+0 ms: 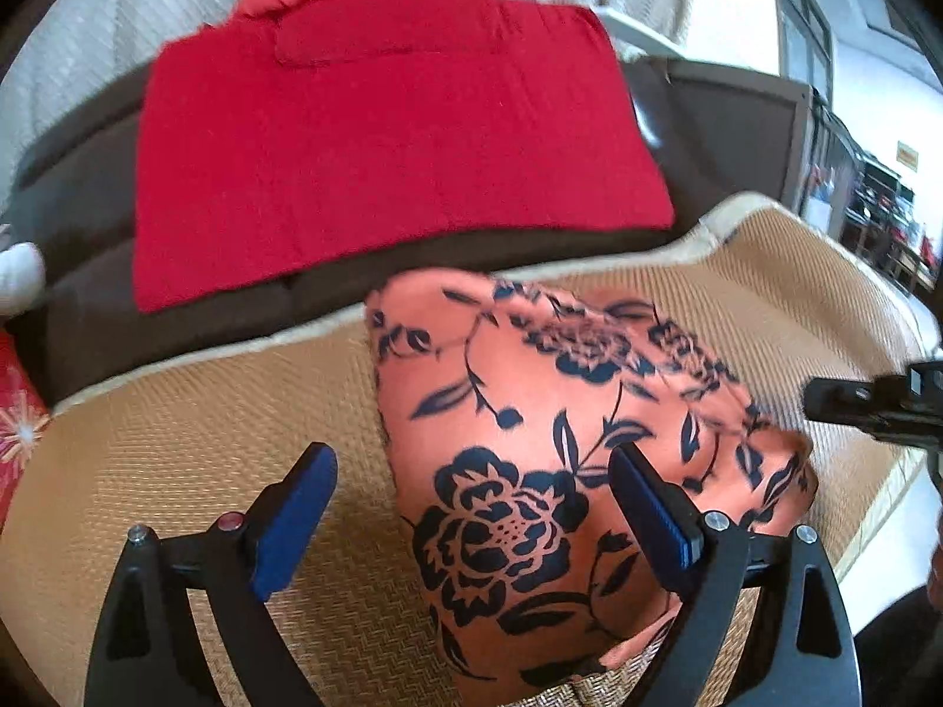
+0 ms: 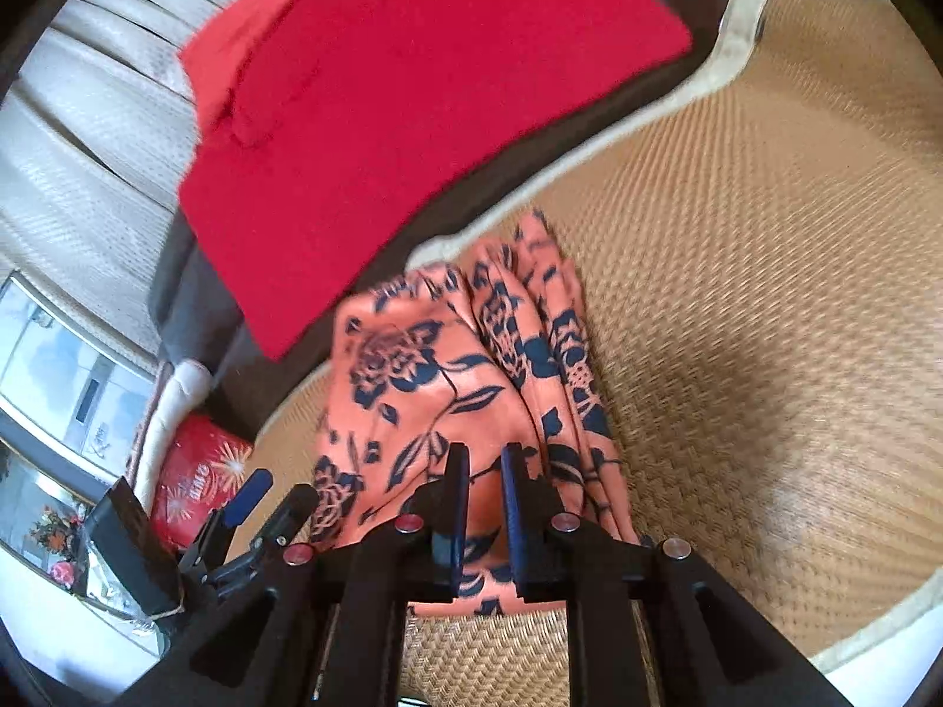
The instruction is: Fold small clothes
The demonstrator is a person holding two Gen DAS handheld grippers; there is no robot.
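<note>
Woven rattan mat (image 1: 177,442) is covering the seat and serving as the folding surface; its pale cloth border (image 1: 194,353) is running along the back edge. Behind it, the dark brown sofa back (image 1: 737,135) is carrying a red garment (image 1: 383,147), already folded flat and laid out of the way, likely a finished piece.

Orange garment with dark floral print (image 1: 530,412) is lying on the mat near that back border, partly folded; in the right wrist view several layered edges are stacking along its right side (image 2: 566,353), so the fold looks well underway but not squared off.

Left hand-held gripper (image 1: 471,501) is hovering with jaws wide, straddling the garment's left edge and gripping nothing, probably lining up for the next pinch.

Right hand-held gripper (image 2: 484,506) is sitting with jaws narrow over the near end of the cloth; can't tell whether fabric is actually pinched between the pads. It's probably anchoring that end while the left one works.
</note>
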